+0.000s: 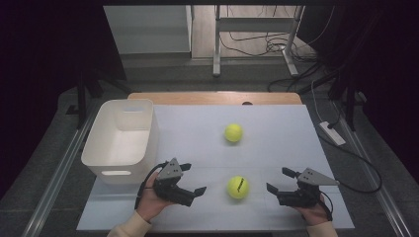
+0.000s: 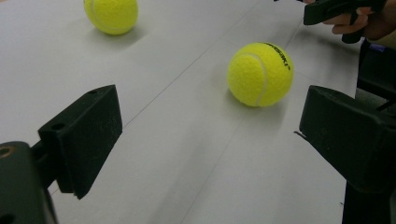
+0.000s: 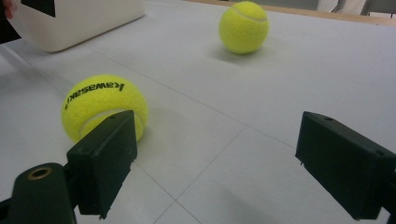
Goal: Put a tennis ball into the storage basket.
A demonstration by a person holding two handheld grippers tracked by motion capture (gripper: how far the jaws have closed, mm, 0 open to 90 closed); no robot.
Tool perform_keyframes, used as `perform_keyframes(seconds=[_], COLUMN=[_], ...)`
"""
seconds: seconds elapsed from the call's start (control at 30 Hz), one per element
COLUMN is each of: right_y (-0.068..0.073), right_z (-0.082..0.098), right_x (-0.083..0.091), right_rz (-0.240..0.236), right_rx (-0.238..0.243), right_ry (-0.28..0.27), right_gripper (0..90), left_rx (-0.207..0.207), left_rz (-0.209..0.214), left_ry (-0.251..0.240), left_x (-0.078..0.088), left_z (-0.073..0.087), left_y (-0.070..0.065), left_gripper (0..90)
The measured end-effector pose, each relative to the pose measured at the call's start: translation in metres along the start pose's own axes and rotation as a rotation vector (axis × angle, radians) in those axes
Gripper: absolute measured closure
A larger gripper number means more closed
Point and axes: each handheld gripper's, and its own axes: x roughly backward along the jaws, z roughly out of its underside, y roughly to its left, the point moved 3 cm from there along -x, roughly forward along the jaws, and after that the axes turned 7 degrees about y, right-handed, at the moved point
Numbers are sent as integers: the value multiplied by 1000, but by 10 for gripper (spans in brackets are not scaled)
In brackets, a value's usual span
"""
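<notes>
Nearest the lens, the black jaws of both grippers stand spread wide with nothing between them: the left gripper (image 1: 191, 178) and the right gripper (image 1: 279, 180) rest low over the white table top (image 1: 276, 128), each in a hand, flanking the near tennis ball (image 1: 237, 187). At the table's left stands a white plastic bin (image 1: 120, 140), empty as far as its inside shows. This looks like the approach step, before any grasp: both tools point inward at the near ball, which lies free on the table between them, touching neither. A second tennis ball (image 1: 233, 133) sits farther back, well apart. Next, I judge, one gripper must slide forward until its jaws straddle the near ball, then close. Black lettering on that ball (image 3: 104, 106) reads "Kawasaki".
</notes>
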Motion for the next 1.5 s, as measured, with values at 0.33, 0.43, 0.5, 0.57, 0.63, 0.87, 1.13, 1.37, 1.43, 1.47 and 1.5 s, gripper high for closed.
perform_keyframes(seconds=[0.33,0.43,0.5,0.57,0.63,0.87,1.13,1.37,1.43,1.47,1.5], right_y=[-1,0,0,0,0,-1,-1,-1,-1,-1,-1], right_z=[0,0,0,0,0,0,1,1,1,1,1], right_x=[0,0,0,0,0,0,-1,0,0,0,0], right_rz=[-1,-3,-3,-4,-4,0,-3,-9,-9,-9,-11], right_rx=[-2,0,0,0,0,-3,-2,3,3,3,3], right_ry=[-2,-3,-1,-1,-1,-3,0,-2,-2,-2,-3], right_gripper=[125,125,125,126,125,125,125,125,125,125,124], left_rx=[-6,-12,-16,-19,-22,-27,-34,-57,-61,-65,-70], left_rz=[9,15,16,20,23,26,49,66,69,72,75], left_ry=[8,7,11,12,16,23,45,60,62,67,70], left_x=[-6,-8,-10,-12,-14,-18,-27,-37,-39,-40,-42], left_z=[-8,-10,-11,-13,-14,-18,-23,-29,-30,-30,-31], left_y=[-3,-5,-6,-7,-7,-9,-13,-20,-21,-23,-24], left_gripper=[66,65,63,63,63,63,59,56,55,54,53])
